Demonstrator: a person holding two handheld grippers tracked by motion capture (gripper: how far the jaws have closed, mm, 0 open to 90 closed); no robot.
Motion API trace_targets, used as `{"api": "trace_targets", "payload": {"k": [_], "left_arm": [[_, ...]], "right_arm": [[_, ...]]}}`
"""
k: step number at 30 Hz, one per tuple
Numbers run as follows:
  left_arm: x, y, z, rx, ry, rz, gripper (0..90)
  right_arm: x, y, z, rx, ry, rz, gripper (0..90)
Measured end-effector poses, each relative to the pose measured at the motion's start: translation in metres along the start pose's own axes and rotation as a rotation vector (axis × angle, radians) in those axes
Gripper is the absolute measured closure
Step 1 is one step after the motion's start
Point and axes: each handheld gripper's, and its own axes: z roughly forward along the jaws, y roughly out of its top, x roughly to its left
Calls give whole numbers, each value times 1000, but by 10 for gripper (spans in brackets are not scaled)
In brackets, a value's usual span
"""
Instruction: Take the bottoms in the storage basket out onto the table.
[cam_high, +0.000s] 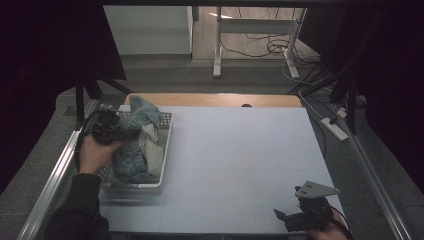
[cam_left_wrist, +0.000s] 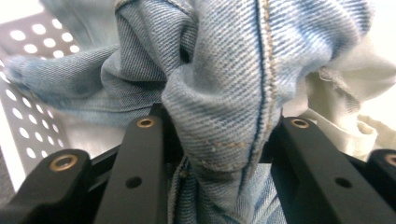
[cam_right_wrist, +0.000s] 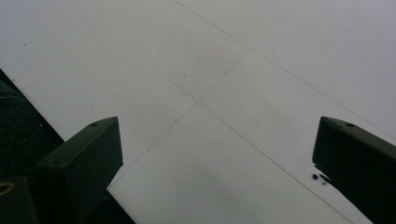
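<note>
From the high view, the left gripper (cam_high: 116, 133) sits at about nine o'clock on the table (cam_high: 240, 165), over a white perforated basket (cam_high: 166, 145) heaped with laundry; its jaws are pinched on a fold of the blue jeans (cam_high: 137, 120), which lie in the basket beside a cream garment (cam_high: 151, 150). The right gripper (cam_high: 295, 217) rests at about five o'clock near the table's near edge, well apart from the basket. In the left gripper view, the two black jaws clamp a thick bunch of the jeans (cam_left_wrist: 224, 93) along a stitched seam, with the cream garment (cam_left_wrist: 336, 107) at three o'clock and the basket wall (cam_left_wrist: 28, 60) at nine to ten o'clock. To do the lift well, I would judge it best to raise the denim straight up until its trailing legs are free of the rim, so that it neither drags the cream garment along nor tips the light basket. In the right gripper view, the jaws stand spread wide with nothing between them, above bare table (cam_right_wrist: 224, 93), whose edge runs off toward seven o'clock. The broad open surface from the basket toward three o'clock gives ample room to lay the jeans out; the table's left edge and frame rail lie close by the basket.
</note>
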Motion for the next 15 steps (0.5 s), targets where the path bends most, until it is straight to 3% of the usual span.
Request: {"api": "trace_targets", "payload": {"k": [15], "left_arm": [[-14,8,-39,-165,-25,26,659]], "right_arm": [[0,0,0,-1,-1,1,19]]}}
